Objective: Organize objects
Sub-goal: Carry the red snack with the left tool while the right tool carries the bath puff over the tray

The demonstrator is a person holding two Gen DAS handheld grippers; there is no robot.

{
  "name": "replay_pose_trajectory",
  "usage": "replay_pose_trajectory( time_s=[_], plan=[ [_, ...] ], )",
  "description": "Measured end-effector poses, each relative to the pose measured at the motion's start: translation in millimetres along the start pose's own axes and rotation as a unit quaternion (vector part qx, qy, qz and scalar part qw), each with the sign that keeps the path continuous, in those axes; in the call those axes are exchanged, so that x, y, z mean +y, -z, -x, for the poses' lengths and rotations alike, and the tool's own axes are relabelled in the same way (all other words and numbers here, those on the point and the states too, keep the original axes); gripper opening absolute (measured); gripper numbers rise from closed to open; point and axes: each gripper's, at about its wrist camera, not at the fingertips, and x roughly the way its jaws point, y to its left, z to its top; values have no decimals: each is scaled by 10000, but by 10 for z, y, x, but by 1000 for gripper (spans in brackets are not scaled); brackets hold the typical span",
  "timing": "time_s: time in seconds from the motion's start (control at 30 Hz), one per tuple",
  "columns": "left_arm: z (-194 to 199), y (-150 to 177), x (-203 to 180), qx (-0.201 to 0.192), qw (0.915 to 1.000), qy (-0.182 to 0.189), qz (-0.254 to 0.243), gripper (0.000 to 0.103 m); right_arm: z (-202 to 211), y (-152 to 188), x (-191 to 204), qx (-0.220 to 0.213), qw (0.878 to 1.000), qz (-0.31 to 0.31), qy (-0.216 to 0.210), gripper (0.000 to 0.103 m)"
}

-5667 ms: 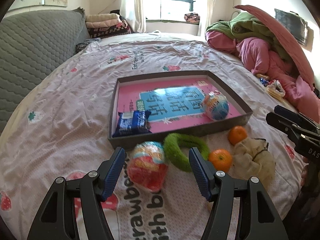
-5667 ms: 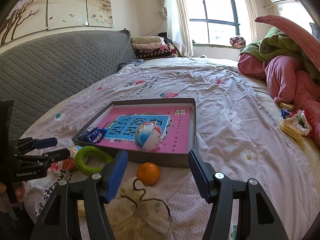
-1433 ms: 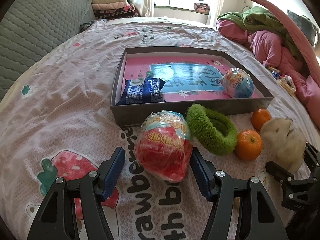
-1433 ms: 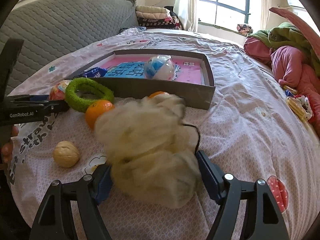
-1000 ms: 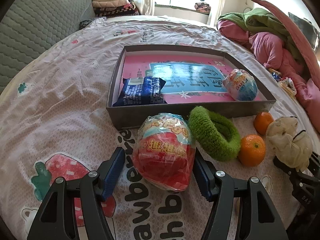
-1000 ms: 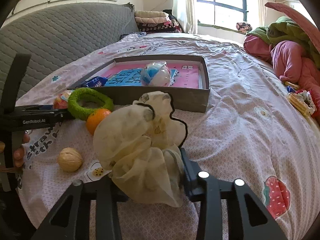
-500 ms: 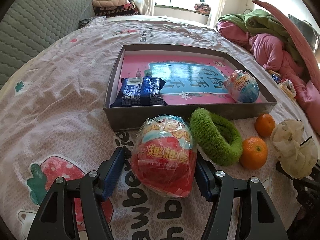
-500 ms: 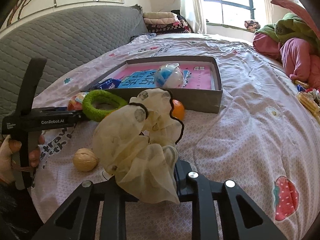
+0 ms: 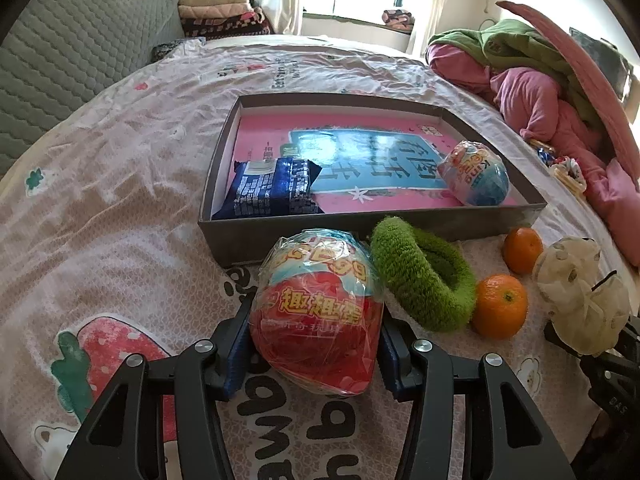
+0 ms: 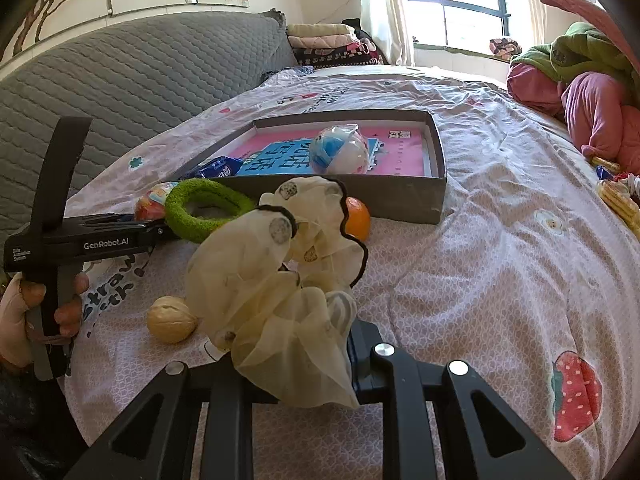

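A shallow grey tray (image 9: pixel 280 240) w/ low card walls is sitting on the bed (image 9: pixel 100 200), lined w/ a glossy pink-and-blue printed sheet. Inside: a flat blue foil snack pack (image 9: pixel 272 190) is lying at the near-left corner, and a rounded blue-and-white egg toy (image 9: pixel 476 178) in clear crinkly wrap is resting by the right wall. Just outside the near wall, the left gripper (image 9: pixel 316 344) is closing its jaws around a red egg toy (image 9: pixel 318 320), also film-wrapped and shiny; the blue pads are pressing on both its sides. Beside it a fuzzy green ring (image 9: pixel 424 272) is leaning against the tray wall, w/ two small oranges (image 9: pixel 500 306) to its right, one near the tray corner and one nearer the camera. The right gripper (image 10: pixel 292 360) is pressed together, pinching a sheer cream scrunchie (image 10: pixel 272 276), ruffled, dark-edged, w/ small printed spots, which is bunching up above the jaws. A pale wrinkled walnut (image 10: pixel 170 324) is lying on the sheet left of the scrunchie. The bedsheet is thin cotton, pinkish w/ strawberry prints and black lettering. A hand (image 10: pixel 24 320) is gripping the left gripper's handle at the left edge of the right wrist view.
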Motion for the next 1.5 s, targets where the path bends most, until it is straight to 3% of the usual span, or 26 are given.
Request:
replay_pose_trajectory(
  time_s=[0.57,1.5],
  plan=[
    [265,21,-5,-333,9993,-88,-127,54,32,-11,0,-79,9998,18,-192,23],
    [542,74,15,-585,9982,52,-74,54,203,-39,56,-466,9986,172,-159,23]
  ],
)
